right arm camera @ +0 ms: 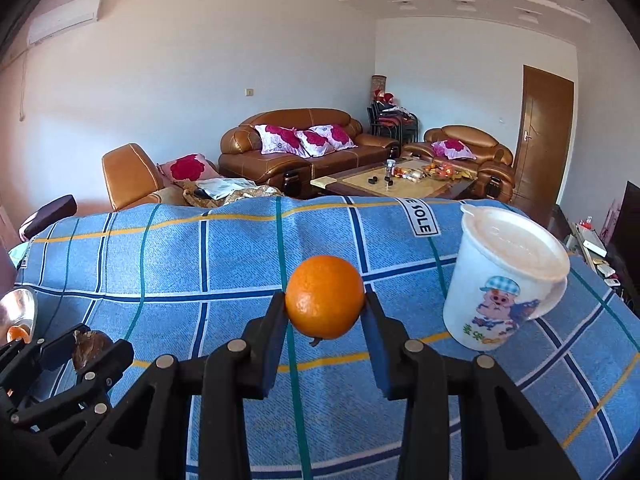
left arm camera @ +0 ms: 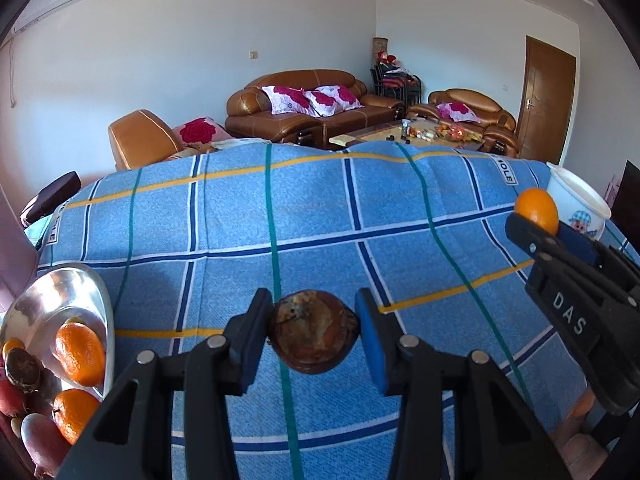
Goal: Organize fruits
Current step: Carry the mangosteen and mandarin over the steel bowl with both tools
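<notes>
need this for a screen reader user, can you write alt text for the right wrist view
The right gripper holds an orange above a blue checked cloth. A lidded white cup with a cartoon pig stands to its right; at far left, the left gripper holds a brown fruit near a metal bowl. Brown sofas sit behind.

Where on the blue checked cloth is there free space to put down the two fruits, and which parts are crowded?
The wide middle of the cloth is bare, from the silver dish on the left to the white cup on the right. The dish is crowded with oranges and dark fruits. The left gripper holds a brown fruit, and the right gripper an orange.
</notes>
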### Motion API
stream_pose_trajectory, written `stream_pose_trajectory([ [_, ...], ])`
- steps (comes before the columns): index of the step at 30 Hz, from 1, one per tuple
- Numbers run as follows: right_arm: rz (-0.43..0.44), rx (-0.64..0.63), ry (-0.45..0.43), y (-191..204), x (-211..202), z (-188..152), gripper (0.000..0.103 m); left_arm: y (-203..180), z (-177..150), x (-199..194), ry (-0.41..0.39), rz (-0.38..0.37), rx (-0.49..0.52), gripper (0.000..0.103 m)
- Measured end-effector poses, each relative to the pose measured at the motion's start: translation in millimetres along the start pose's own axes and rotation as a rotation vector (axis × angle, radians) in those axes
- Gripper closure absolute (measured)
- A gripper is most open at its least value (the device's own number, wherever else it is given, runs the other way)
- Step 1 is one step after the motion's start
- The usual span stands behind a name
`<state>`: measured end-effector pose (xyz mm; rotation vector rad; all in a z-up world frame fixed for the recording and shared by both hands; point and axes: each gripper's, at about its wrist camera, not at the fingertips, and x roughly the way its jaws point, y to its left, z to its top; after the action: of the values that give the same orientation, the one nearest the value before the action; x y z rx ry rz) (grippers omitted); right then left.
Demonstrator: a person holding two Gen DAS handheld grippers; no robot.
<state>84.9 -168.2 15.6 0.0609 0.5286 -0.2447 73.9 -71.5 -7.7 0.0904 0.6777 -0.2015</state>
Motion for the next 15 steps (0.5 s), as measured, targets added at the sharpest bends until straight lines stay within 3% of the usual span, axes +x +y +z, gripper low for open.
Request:
stream_pose_trajectory([
  [15,-0.032,0.044,-0.004,-13.2,-37.3,-21.5,0.063,3.3,-24.0,-37.0,-0.050,0.004,0.019,0.058],
])
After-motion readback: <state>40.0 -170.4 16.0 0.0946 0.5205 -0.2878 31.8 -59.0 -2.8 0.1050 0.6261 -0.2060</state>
